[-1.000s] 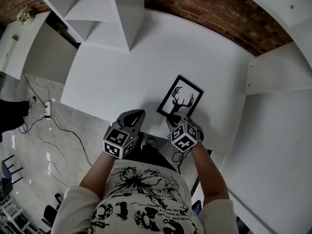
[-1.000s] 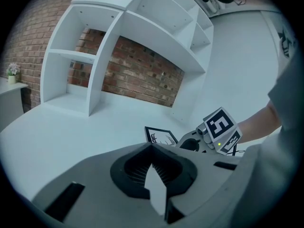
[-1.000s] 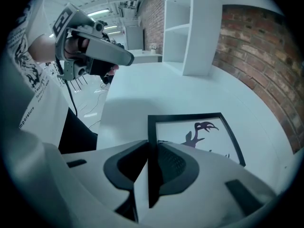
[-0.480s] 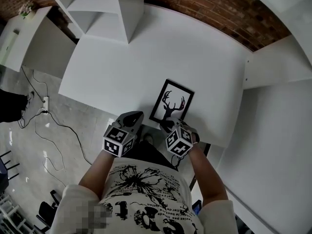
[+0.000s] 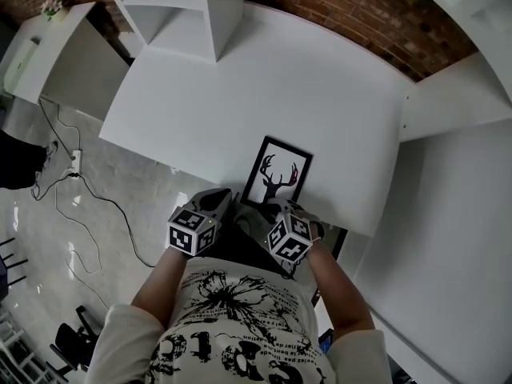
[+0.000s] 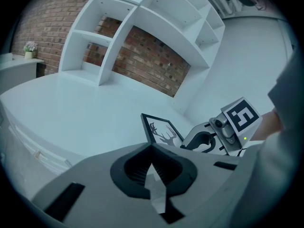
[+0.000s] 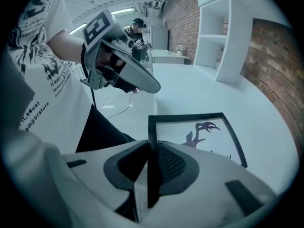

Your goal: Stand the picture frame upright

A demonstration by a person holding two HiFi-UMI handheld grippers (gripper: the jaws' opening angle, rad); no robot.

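**Q:** State of the claws?

**A:** My right claw [image 7: 151, 148] is clamped on the dark rim of the picture frame [image 5: 278, 174] at its near end. The moulding runs straight in between the jaws. My left claw [image 6: 151, 151] is closed on nothing, just beside the frame on its left.

**Q:** Frame position?

**A:** At the near edge of the white bench [image 5: 240, 86], deer print up. I cannot tell whether the gripped end is already off the surface.

**Q:** Method for the lift?

**A:** My judgement is to pivot on the far edge. I would keep that edge on the bench and raise the near end slowly. The hold is narrow and on one rim only, so the frame may twist or skid away. The closed left claw could serve as a stop on the free side. No back stand is visible, so I would check for support before letting go.
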